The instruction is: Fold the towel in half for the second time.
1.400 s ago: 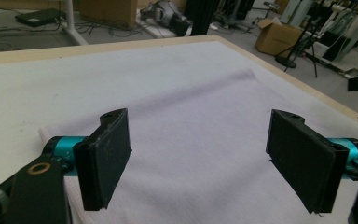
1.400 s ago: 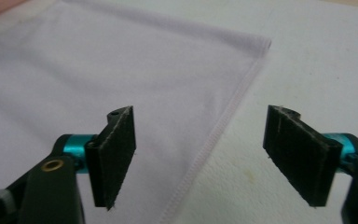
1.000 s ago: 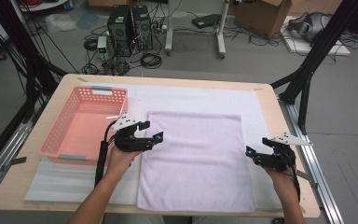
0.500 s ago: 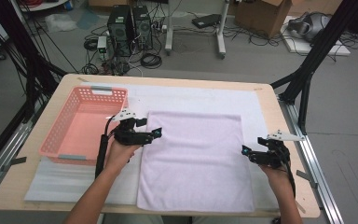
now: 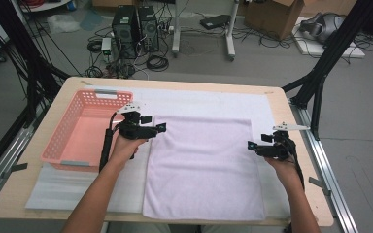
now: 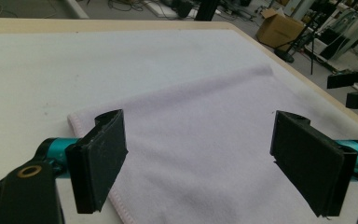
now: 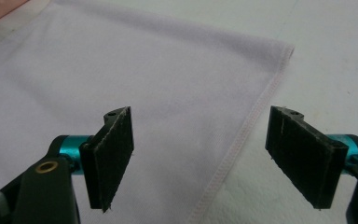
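Note:
A pale lilac towel (image 5: 204, 165) lies flat on the white mat in the middle of the table. My left gripper (image 5: 159, 127) hovers at the towel's far left corner, jaws wide apart. In the left gripper view that corner of the towel (image 6: 205, 126) lies below the open left gripper (image 6: 200, 163). My right gripper (image 5: 250, 144) is at the towel's right edge. Its jaws have just been closing a little but stand open. In the right gripper view the hemmed edge of the towel (image 7: 121, 70) runs under the gap of the right gripper (image 7: 200, 158), with nothing pinched.
A pink plastic basket (image 5: 85, 131) sits empty at the table's left, close beside my left hand. The white mat (image 5: 209, 102) covers most of the wooden tabletop (image 5: 175, 82). Black frame posts flank the table, and computers and cables lie on the floor beyond.
My left gripper has moved away from me and slightly right, to the towel's far left corner. My right gripper has moved left and forward, onto the towel's right edge.

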`<state>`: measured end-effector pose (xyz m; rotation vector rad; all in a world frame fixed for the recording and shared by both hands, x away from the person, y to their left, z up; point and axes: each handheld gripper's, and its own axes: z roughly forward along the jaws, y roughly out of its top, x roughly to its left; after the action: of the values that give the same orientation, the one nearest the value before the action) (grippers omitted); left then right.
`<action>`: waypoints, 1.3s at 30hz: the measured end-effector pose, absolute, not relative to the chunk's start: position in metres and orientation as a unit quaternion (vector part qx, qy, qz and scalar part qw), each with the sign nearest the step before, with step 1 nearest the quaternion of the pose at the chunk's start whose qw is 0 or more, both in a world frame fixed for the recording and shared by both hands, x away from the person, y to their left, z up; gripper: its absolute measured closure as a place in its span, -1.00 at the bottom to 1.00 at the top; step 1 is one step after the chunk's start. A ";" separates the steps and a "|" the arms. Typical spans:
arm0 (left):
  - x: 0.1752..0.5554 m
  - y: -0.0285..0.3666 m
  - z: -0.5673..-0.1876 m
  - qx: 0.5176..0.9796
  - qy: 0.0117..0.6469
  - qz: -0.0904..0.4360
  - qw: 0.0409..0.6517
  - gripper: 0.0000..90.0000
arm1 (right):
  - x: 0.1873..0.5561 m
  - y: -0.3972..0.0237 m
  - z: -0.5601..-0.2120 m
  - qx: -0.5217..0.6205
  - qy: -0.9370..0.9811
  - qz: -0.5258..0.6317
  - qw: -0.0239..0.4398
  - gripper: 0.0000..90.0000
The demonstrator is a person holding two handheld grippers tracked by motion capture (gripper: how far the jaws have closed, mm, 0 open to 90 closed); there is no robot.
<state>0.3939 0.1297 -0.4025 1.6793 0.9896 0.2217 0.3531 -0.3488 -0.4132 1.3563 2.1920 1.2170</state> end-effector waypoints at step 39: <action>0.469 0.094 -0.438 0.749 0.491 0.133 0.424 -0.46 | 0.434 -0.350 -0.443 0.532 0.747 0.383 0.114 -0.43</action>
<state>0.4692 0.0942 -0.4380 1.8741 1.2282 0.3325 0.4342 -0.3498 -0.4434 1.5592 2.1903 1.1224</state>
